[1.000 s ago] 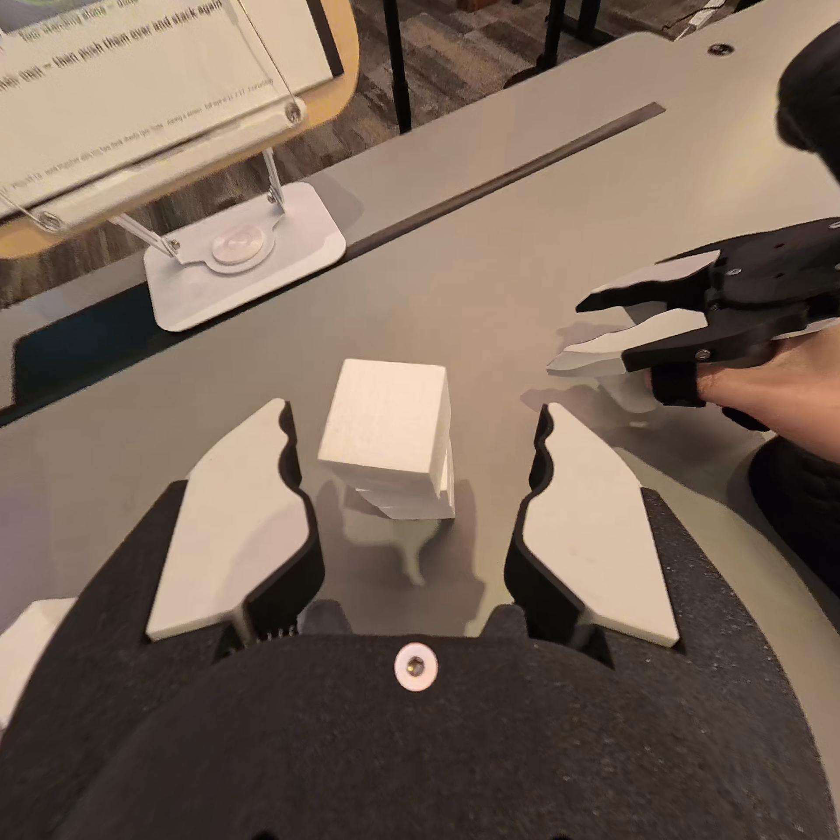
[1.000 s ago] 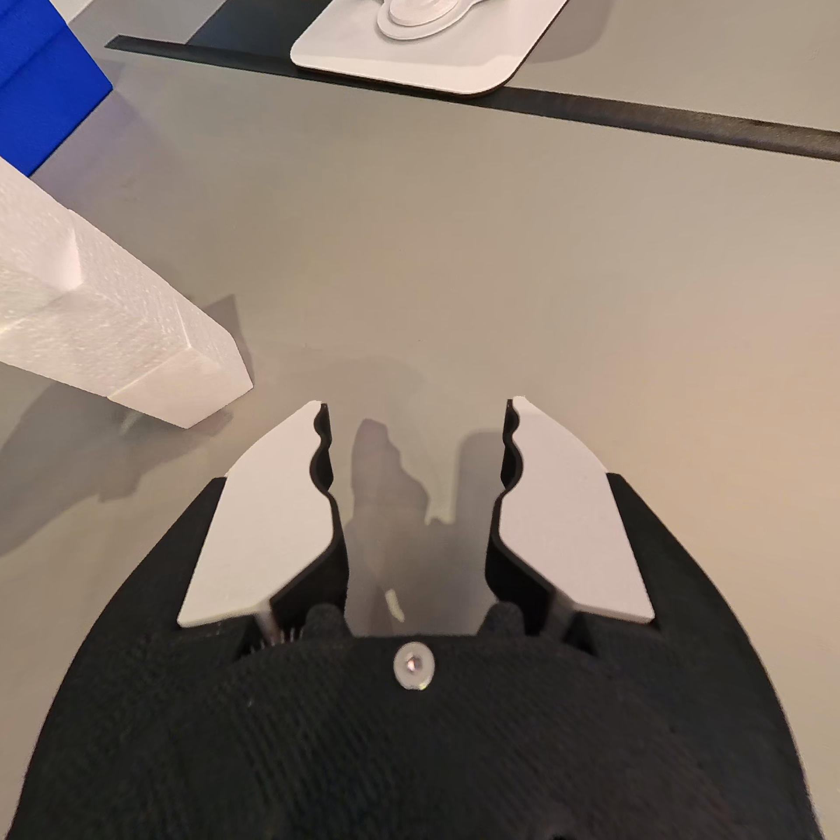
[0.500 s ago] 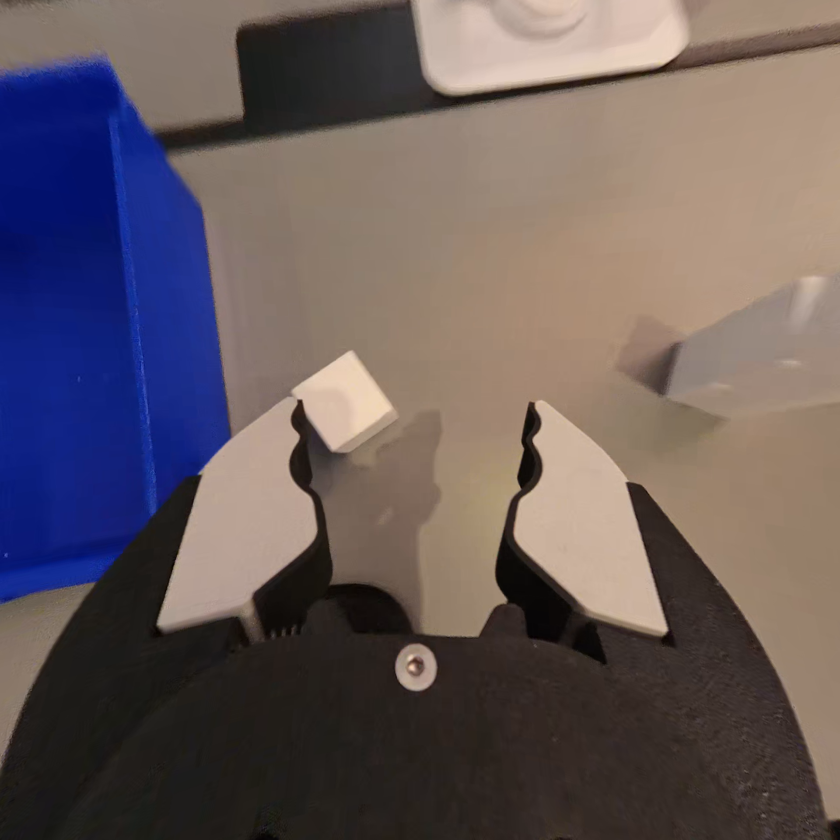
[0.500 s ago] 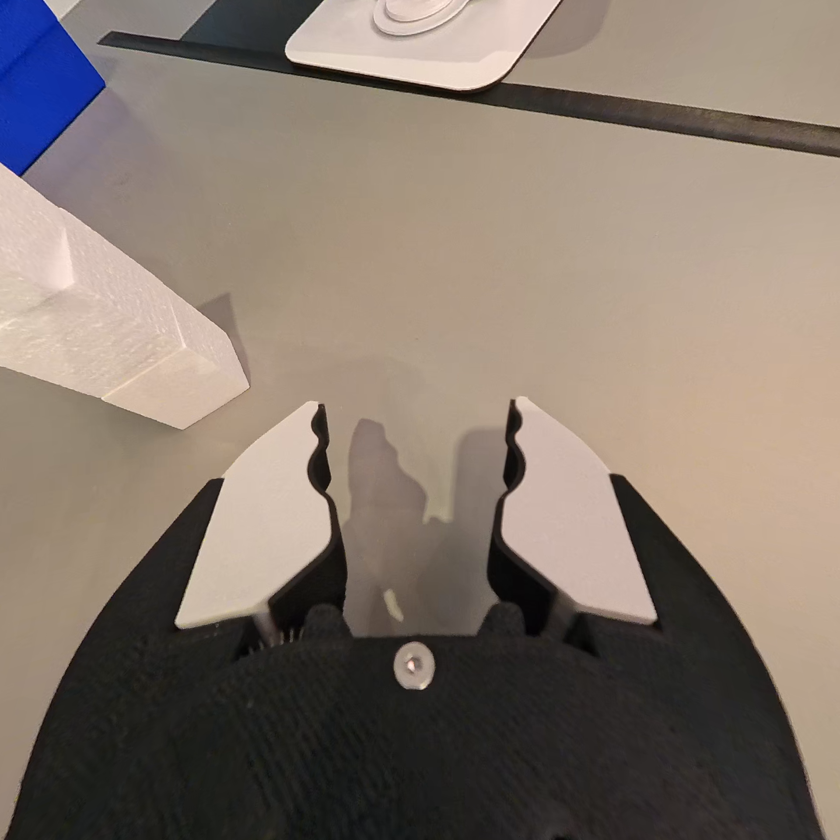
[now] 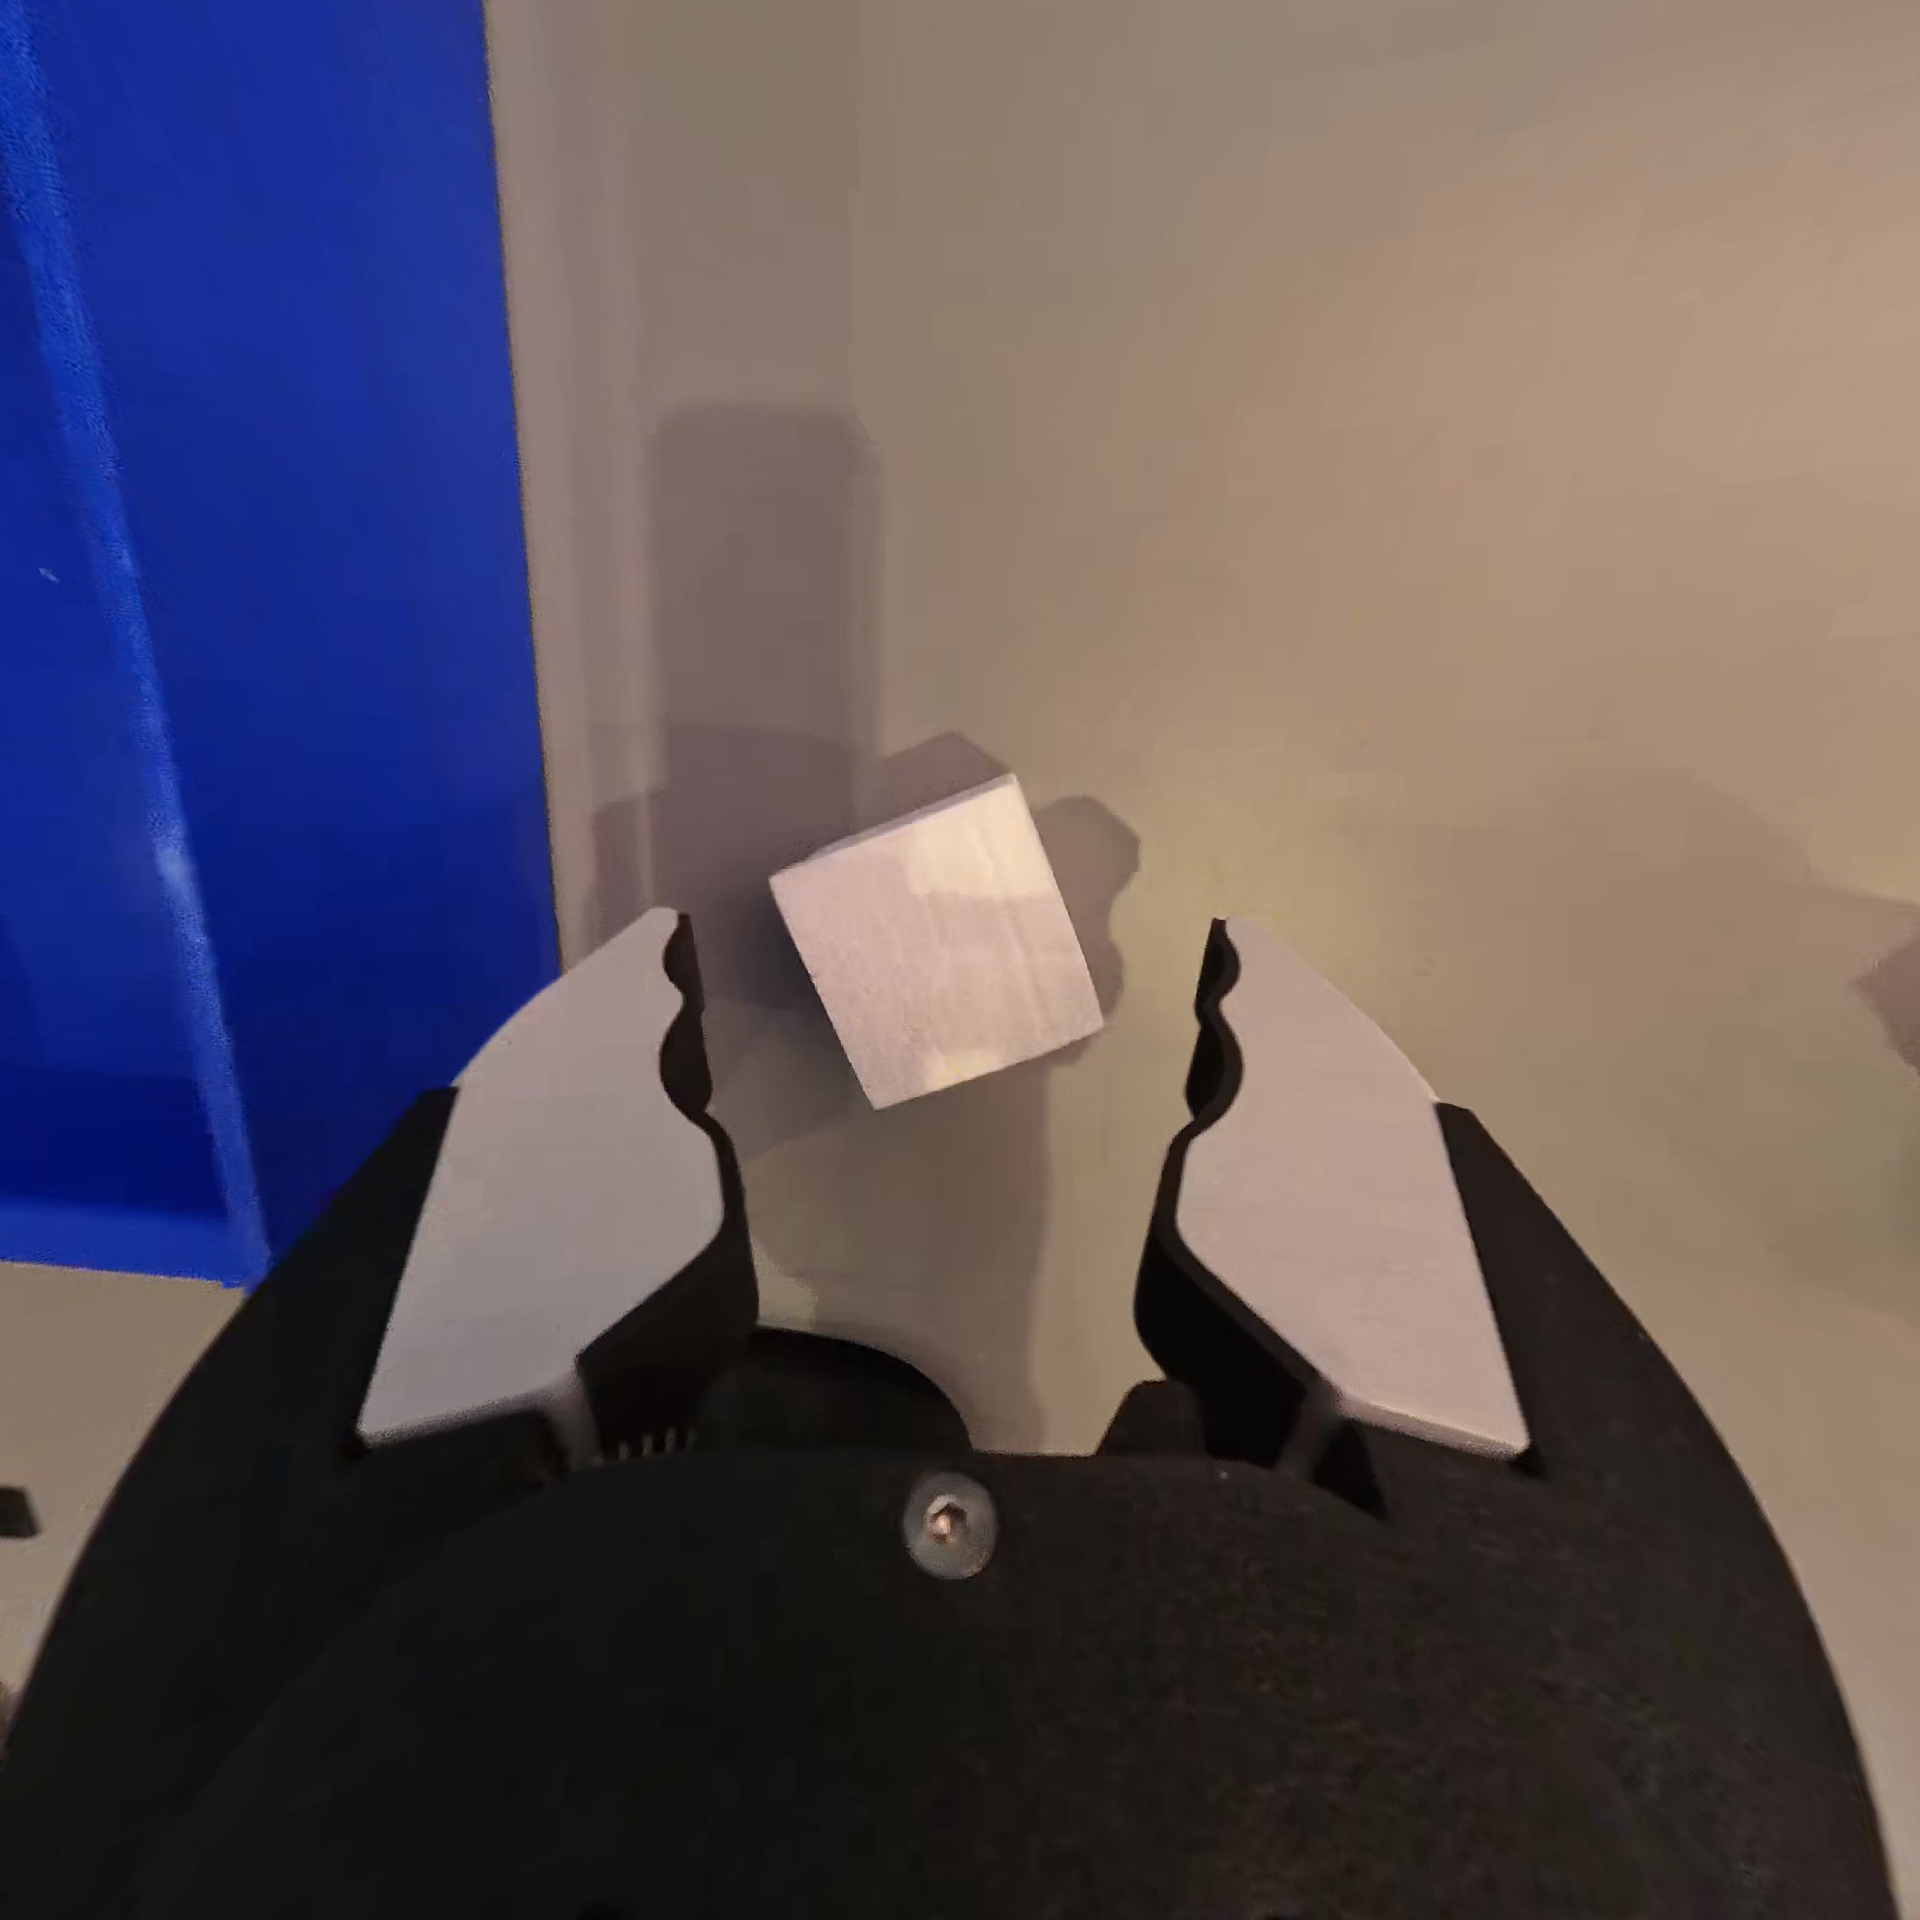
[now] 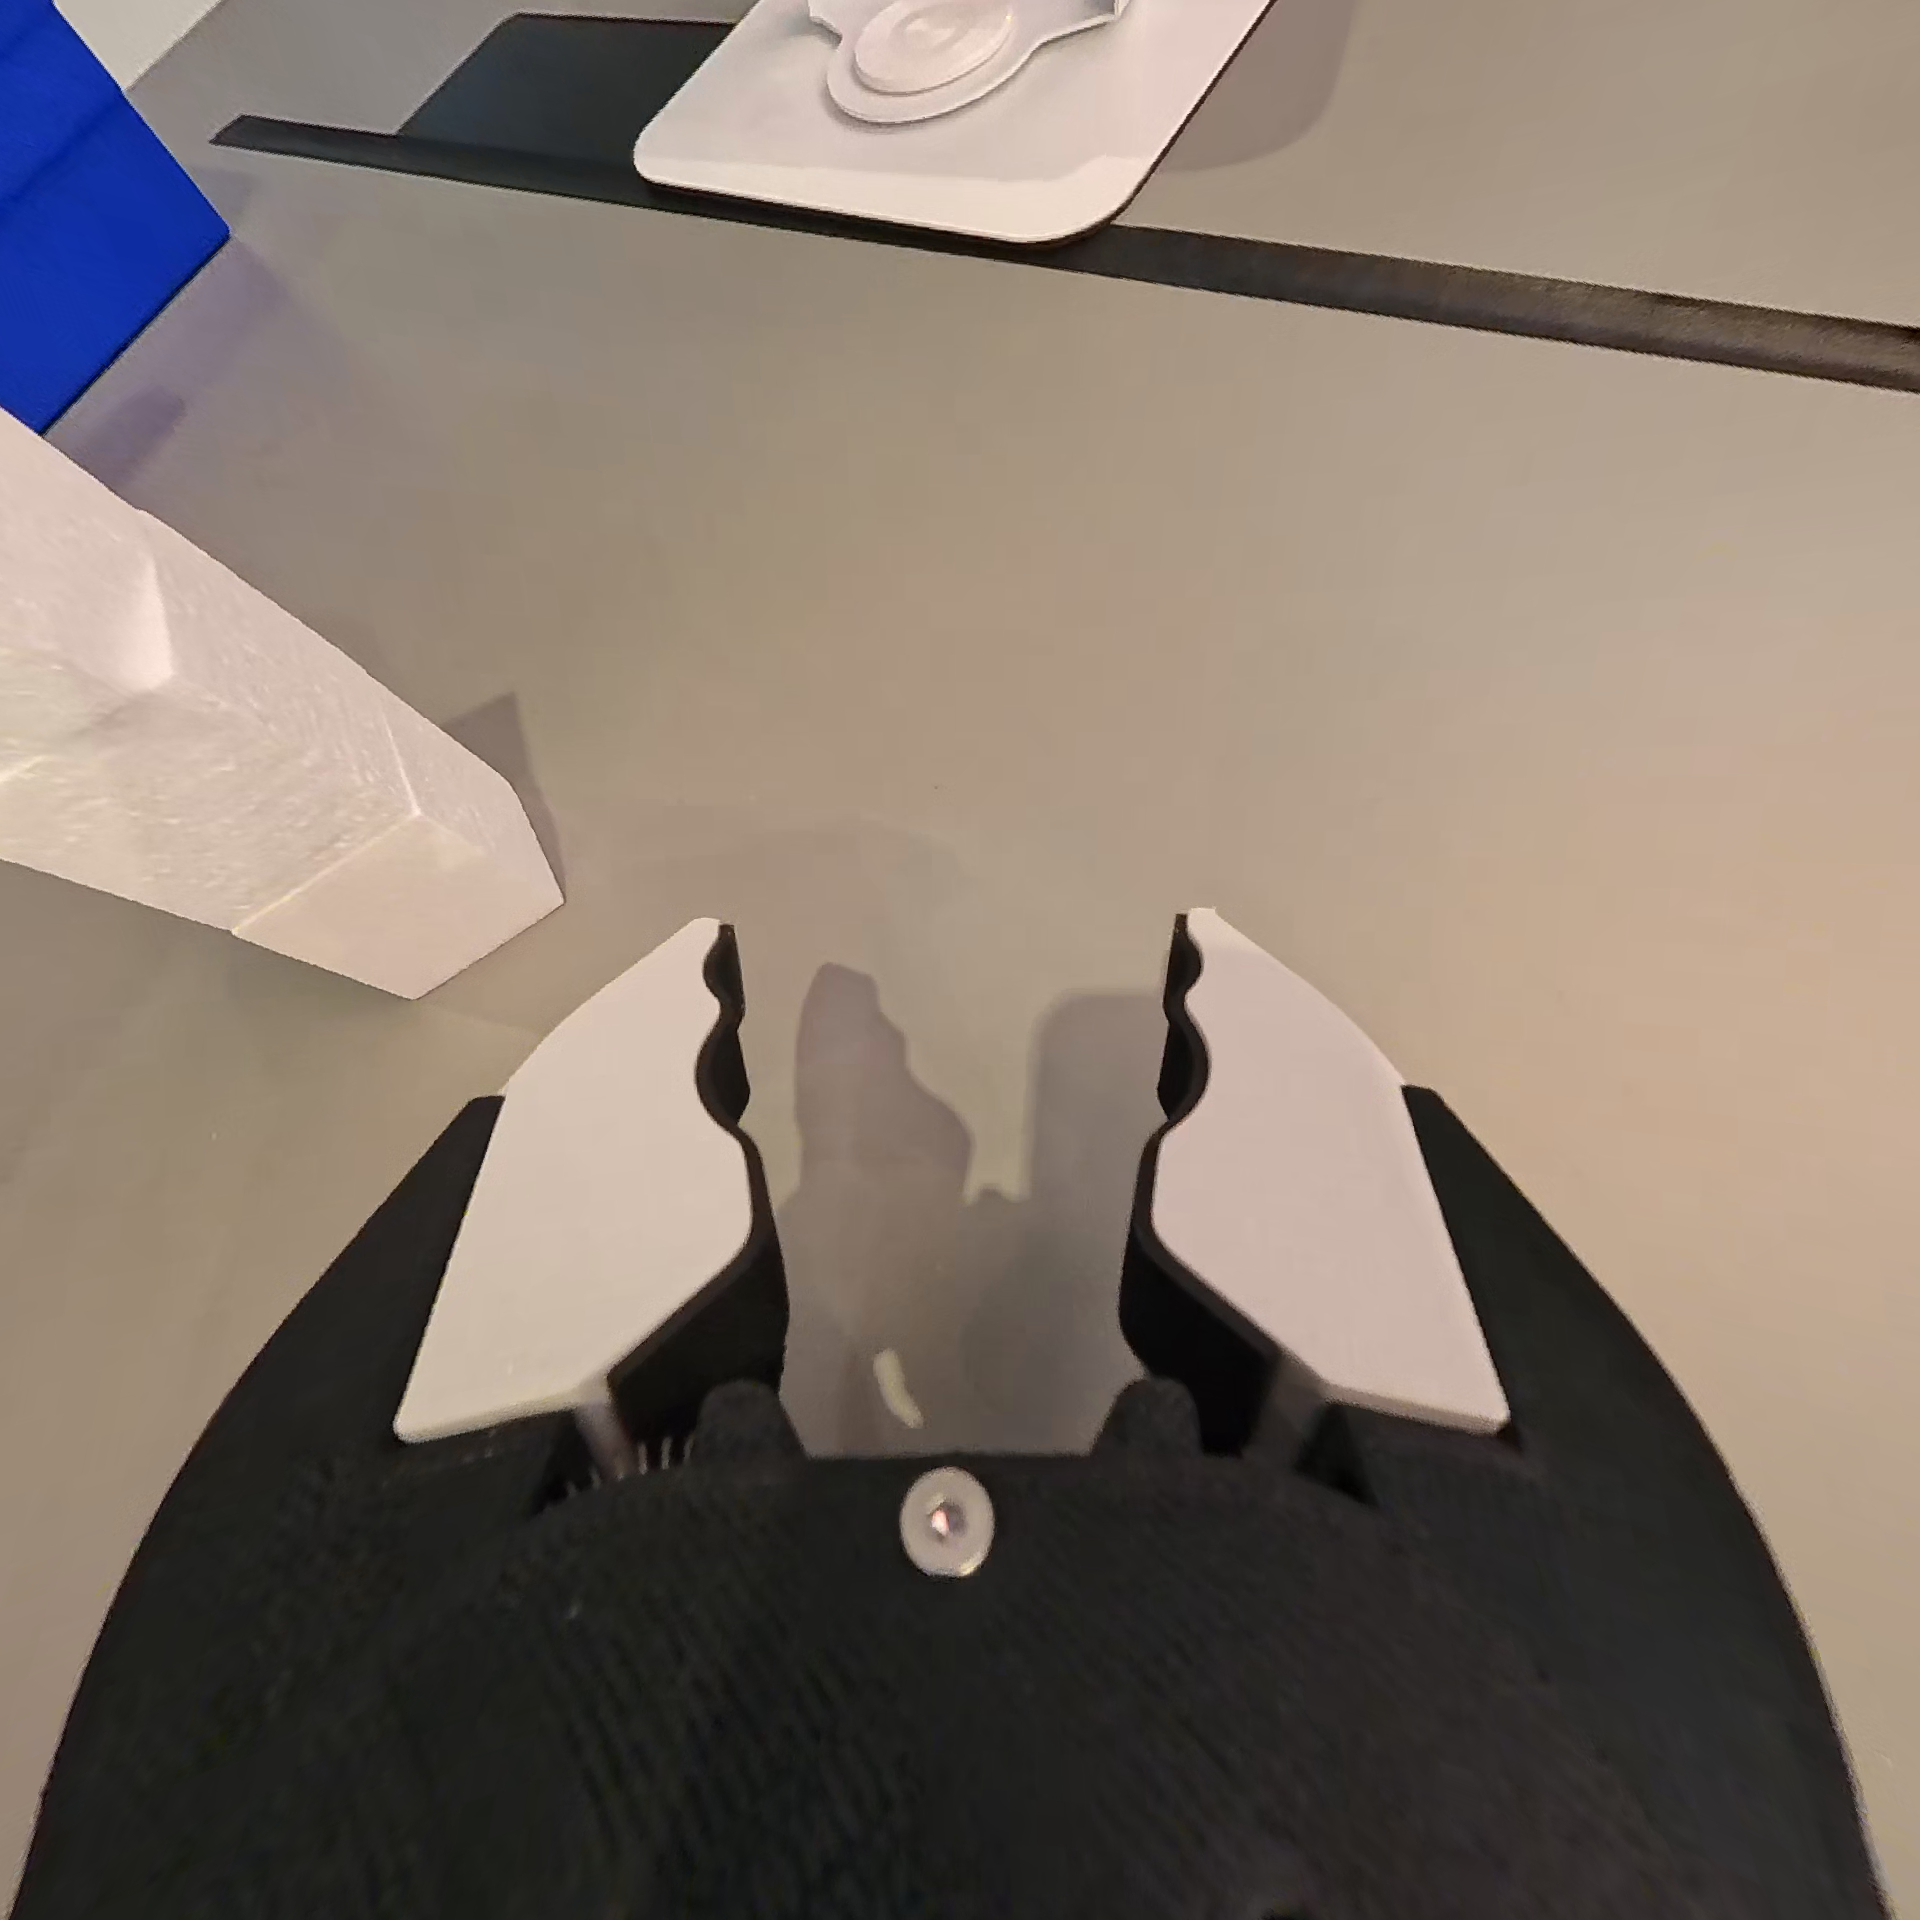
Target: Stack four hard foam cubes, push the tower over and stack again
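Note:
A single white foam cube (image 5: 935,945) lies on the grey table, turned at an angle, just ahead of and between the fingertips of my left gripper (image 5: 945,927). The left gripper is open and I cannot tell whether it touches the cube. A tower of white foam cubes (image 6: 208,779) stands at the left of the right wrist view, its top cut off by the frame edge. My right gripper (image 6: 953,925) is open and empty, low over the table, to the right of the tower's base and apart from it.
A blue bin (image 5: 260,623) stands close on the left of the loose cube; it also shows in the right wrist view (image 6: 83,229). A white stand base (image 6: 935,94) and a black strip (image 6: 1455,301) lie at the far side of the table.
My left gripper swung left, away from the tower, to the loose cube beside the blue bin, and the cube now sits between its open fingertips. The right gripper has barely moved.

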`<action>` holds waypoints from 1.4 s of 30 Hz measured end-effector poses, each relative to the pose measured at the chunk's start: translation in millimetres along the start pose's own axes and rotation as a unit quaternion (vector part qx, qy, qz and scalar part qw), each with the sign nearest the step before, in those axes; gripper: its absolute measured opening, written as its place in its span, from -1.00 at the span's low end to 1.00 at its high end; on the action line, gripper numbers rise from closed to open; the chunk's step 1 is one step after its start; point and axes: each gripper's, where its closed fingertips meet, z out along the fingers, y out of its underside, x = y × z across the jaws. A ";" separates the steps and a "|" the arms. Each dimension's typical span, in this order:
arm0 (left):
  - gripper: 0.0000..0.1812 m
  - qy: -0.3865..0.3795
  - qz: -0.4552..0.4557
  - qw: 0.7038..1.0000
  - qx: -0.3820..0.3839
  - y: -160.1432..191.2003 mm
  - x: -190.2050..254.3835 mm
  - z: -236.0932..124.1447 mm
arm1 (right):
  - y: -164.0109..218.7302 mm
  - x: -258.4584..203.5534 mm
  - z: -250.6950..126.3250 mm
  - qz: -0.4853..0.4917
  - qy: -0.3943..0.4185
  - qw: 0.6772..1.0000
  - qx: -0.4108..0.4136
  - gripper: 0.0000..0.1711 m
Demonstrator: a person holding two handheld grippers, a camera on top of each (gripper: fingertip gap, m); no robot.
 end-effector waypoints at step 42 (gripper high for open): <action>-0.26 0.118 0.099 0.982 0.107 -33.6 60.5 -73.8 | 3.7 -2.5 2.8 -0.014 0.002 1.000 -0.015 -0.05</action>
